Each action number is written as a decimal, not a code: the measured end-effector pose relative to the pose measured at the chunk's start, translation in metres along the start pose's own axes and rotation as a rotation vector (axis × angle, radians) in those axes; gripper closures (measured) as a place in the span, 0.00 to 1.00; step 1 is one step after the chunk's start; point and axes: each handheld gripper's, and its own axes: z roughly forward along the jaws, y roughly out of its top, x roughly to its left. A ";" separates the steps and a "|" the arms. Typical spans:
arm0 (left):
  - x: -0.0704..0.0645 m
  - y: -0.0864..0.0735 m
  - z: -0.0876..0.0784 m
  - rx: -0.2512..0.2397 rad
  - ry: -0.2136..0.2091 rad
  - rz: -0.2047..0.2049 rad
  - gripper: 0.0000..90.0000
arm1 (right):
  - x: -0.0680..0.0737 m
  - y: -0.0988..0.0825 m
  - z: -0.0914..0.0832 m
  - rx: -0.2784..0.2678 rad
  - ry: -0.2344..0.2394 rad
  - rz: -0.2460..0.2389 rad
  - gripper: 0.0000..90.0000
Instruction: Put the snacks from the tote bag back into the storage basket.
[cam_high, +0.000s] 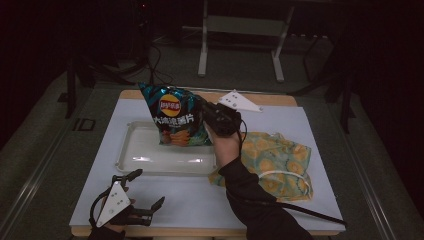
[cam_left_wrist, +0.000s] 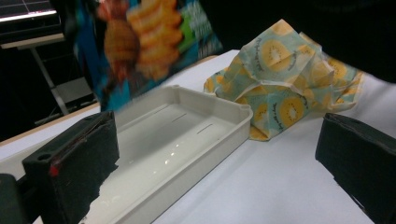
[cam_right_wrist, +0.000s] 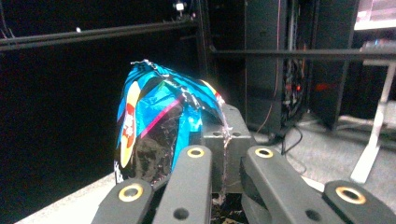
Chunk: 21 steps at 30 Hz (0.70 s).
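- Up close, the right gripper (cam_right_wrist: 224, 186) has its two black jaws pressed together on the crimped side seam of the chip bag (cam_right_wrist: 159, 126); the foil edge runs straight down between them in the right gripper view.
- From the high view, that right gripper (cam_high: 209, 114) holds the chip bag (cam_high: 175, 117) upright, its lower edge over the far right part of the white tray (cam_high: 145, 162); whether the bag touches the tray I cannot tell.
- Off at the near left corner, the left gripper (cam_high: 145, 197) has its jaws spread wide apart with nothing between them, just in front of the tray.
- Between those wide jaws, the left gripper view looks across the white tray (cam_left_wrist: 224, 135), the blurred chip bag (cam_left_wrist: 140, 42) above its far end, and the kiwi-print cloth bag (cam_left_wrist: 285, 84) just beside the tray's corner.
- Right of the tray, the kiwi-print cloth bag (cam_high: 272, 165) lies crumpled on the white table (cam_high: 190, 205), partly under the person's dark sleeve (cam_high: 250, 200).
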 end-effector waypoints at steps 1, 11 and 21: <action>0.000 0.000 0.000 0.000 0.000 0.002 0.00 | 0.000 -0.005 0.002 0.006 -0.001 0.017 1.00; -0.001 0.000 0.001 0.002 -0.009 0.004 0.00 | 0.004 -0.050 0.020 0.077 -0.028 0.082 1.00; -0.001 -0.001 0.001 0.006 -0.017 0.010 0.00 | 0.003 -0.074 0.032 0.140 -0.021 0.104 1.00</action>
